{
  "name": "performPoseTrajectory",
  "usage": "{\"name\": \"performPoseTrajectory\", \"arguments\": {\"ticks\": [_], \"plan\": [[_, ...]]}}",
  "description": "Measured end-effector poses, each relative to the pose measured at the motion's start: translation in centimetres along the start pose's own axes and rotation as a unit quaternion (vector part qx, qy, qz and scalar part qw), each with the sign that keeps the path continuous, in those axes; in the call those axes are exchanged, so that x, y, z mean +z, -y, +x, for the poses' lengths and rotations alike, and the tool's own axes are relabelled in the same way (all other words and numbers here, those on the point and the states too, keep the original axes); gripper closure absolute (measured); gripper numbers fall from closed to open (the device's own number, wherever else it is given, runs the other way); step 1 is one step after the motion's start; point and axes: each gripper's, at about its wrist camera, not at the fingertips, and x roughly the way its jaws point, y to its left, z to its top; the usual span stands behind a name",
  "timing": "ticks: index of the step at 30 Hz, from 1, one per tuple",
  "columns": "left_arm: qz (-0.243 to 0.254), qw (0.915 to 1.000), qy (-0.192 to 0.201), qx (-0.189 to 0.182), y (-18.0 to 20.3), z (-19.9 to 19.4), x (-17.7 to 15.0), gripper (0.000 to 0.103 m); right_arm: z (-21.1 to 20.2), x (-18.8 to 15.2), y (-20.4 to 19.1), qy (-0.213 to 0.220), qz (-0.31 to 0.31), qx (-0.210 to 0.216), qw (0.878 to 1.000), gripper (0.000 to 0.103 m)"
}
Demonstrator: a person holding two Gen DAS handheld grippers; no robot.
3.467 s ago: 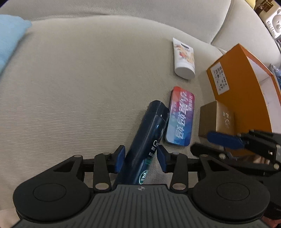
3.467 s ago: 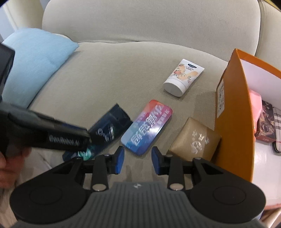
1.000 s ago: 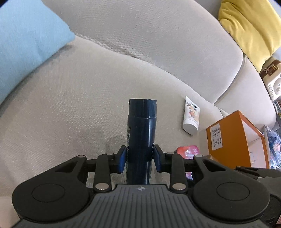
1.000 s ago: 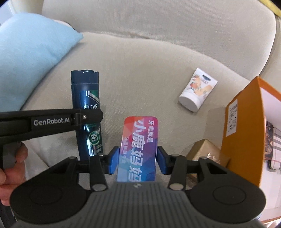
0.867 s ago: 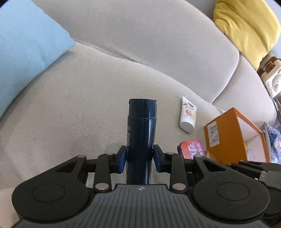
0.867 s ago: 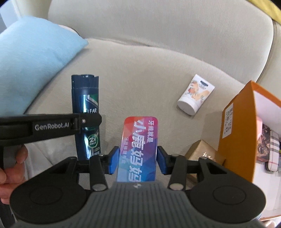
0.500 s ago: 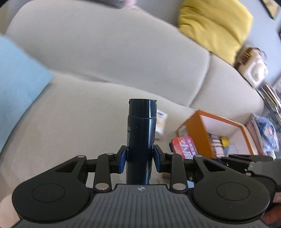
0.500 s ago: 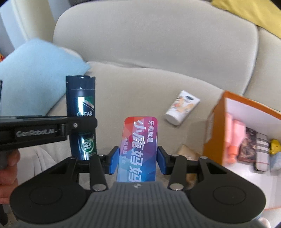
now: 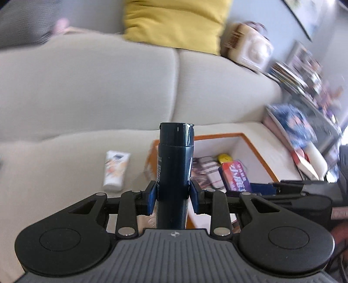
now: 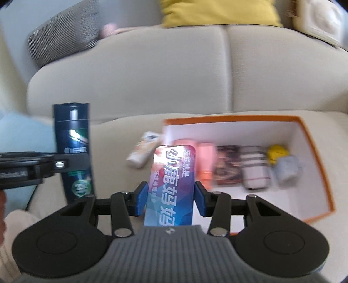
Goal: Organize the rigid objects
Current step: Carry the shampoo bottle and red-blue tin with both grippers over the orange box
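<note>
Left claw (image 9: 174, 197) clamped, raised; right claw (image 10: 170, 200) clamped, raised alongside.

Orange box (image 10: 313, 156) front floor bare; items (image 10: 252, 167) line its back.

Bright daylight, bg motion-blurred, fisheye edges

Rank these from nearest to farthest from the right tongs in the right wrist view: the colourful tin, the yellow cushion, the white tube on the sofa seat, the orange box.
1. Colourful tin: clamped in the right tongs.
2. Orange box: just ahead, to the right.
3. White tube: on the seat, left of the box.
4. Yellow cushion: atop the sofa back.
</note>
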Motion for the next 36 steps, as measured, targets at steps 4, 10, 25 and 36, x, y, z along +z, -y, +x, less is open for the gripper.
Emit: {"name": "performPoseTrajectory", "arguments": {"ticks": [4,10,25,36], "plan": [[0.069,0.9972,-0.02,-0.021,3.8,2.0,1.4,0.067,-0.9,0.0,3.9,0.015,0.038,-0.019,0.999,0.056],[0.228,0.97,-0.079,-0.031,9.3,7.1,1.9,0.067,-1.3,-0.4,8.1,0.025,0.081,-0.035,0.996,0.056],[0.476,0.8399,-0.257,-0.037,13.1,18.9,-3.8,0.067,2.2,-1.3,13.5,-0.016,0.108,-0.027,0.994,0.056],[0.493,0.8027,-0.329,-0.067,12.1,23.3,-4.0,0.067,5.2,-0.7,14.3,-0.039,0.11,-0.018,0.993,0.056]]}}
